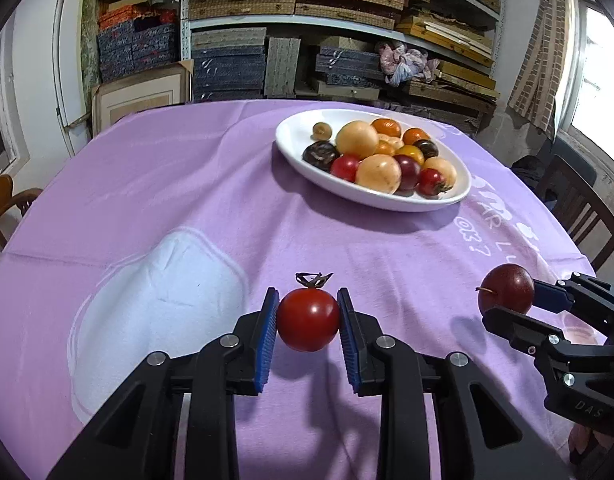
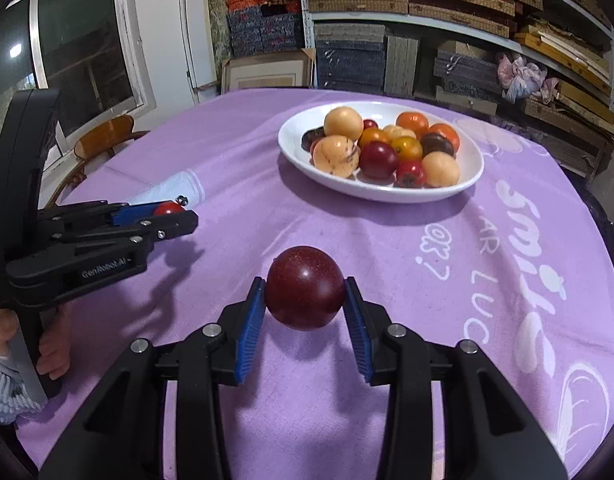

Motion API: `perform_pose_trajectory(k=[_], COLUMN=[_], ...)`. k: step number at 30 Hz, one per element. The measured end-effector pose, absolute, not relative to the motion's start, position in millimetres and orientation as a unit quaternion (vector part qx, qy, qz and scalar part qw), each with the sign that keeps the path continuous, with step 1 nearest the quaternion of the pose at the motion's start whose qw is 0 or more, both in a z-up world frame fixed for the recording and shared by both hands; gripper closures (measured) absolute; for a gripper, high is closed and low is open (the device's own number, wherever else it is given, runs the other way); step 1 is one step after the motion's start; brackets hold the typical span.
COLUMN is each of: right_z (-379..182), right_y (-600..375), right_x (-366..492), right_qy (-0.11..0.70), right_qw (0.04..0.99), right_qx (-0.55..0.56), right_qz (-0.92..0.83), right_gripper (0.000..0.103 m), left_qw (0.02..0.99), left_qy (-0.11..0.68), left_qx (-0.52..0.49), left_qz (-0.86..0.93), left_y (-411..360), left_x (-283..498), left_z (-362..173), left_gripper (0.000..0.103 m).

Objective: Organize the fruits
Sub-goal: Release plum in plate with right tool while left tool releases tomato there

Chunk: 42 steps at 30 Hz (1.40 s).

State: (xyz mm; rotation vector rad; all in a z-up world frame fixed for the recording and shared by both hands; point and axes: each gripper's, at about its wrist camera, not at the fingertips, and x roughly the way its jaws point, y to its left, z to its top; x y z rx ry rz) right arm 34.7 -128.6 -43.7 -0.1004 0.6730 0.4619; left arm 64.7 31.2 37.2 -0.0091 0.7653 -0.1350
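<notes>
So the purple tablecloth (image 1: 187, 184) covers the whole table, and the white bowl (image 1: 295, 136) sits around 1 o'clock in the left wrist view, already heaped with fruit. Left gripper (image 1: 308, 322) at 6 o'clock has its blue pads squeezed onto a red tomato (image 1: 308, 319), stem pointing away, lifted off the cloth. Right gripper (image 2: 305, 296) is likewise closed on a dark plum (image 2: 304, 287), over at 3 o'clock from the left camera.

I'd guess both are headed for the bowl. Best bet: one at a time, come in low over the near rim, aim for a gap, and open gently so nothing rolls off the pile.
</notes>
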Motion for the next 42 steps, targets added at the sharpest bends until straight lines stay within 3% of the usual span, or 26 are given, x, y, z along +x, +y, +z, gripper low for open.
perform_pose_trajectory(k=[8,15,29,36,39,41,42], right_z=[41.9,77.3,0.5,-22.1,-27.3,-28.4,-28.0], right_y=[-150.8,-160.7,-162.5,-161.4,-159.8,-163.4,-164.8], right_x=[47.1,89.0,208.5,234.9,239.8,241.5,241.3], right_qy=[0.245,0.227,0.318,0.336,0.337,0.335,0.332], right_qw=[0.949,0.959,0.938,0.932,0.933,0.934,0.935], right_qx=[-0.03,-0.016,0.002,-0.001,-0.007,-0.002,-0.002], right_qz=[0.194,0.169,0.136,0.133,0.126,0.127,0.124], right_gripper=[0.064,0.064,0.064,0.063,0.056,0.047,0.04], left_qw=[0.947,0.955,0.934,0.936,0.935,0.934,0.933], left_qy=[0.313,0.29,0.354,0.346,0.351,0.356,0.358], left_qx=[0.019,0.027,0.029,0.04,0.035,0.017,0.008], left_qz=[-0.062,-0.052,-0.043,-0.044,-0.031,-0.028,-0.027], left_y=[-0.3,-18.0,-39.5,-45.7,-42.1,-33.6,-29.4], left_x=[93.1,134.3,228.9,244.0,252.6,255.4,256.2], left_z=[97.1,128.5,65.6,53.6,46.7,44.6,43.7], left_gripper=[0.073,0.074,0.073,0.072,0.06,0.045,0.042])
